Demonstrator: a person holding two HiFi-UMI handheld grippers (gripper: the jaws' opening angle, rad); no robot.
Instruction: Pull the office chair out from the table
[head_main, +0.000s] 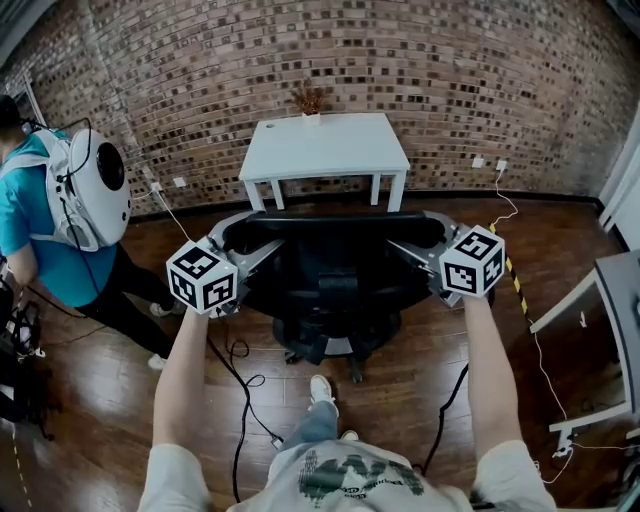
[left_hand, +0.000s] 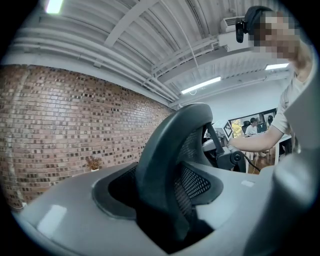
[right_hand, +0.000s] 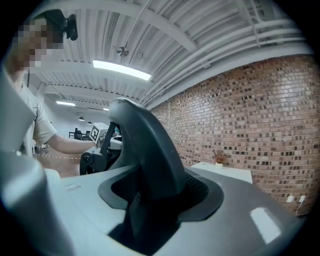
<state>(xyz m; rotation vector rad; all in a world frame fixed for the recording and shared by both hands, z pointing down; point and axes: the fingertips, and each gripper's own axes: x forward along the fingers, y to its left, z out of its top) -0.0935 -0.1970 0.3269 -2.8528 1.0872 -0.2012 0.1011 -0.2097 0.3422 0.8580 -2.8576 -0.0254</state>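
The chair (head_main: 335, 275) stands before the table (head_main: 325, 150), clear of its near edge. A plant (head_main: 309, 100) sits at the table's far edge, against the wall (head_main: 470, 70). A person (head_main: 45, 230) stands left of the chair, near the wall.

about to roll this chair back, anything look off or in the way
Nothing damaged or spilled. Only a loose black cable lies looped on the floor beside the base of the chair, where it could snag.

Even, fairly bright indoor light comes from ceiling strip lights (right_hand: 121, 70), putting a soft sheen on the wooden floor (head_main: 395, 400), while every view bows at its edges and both gripper views have black corners.
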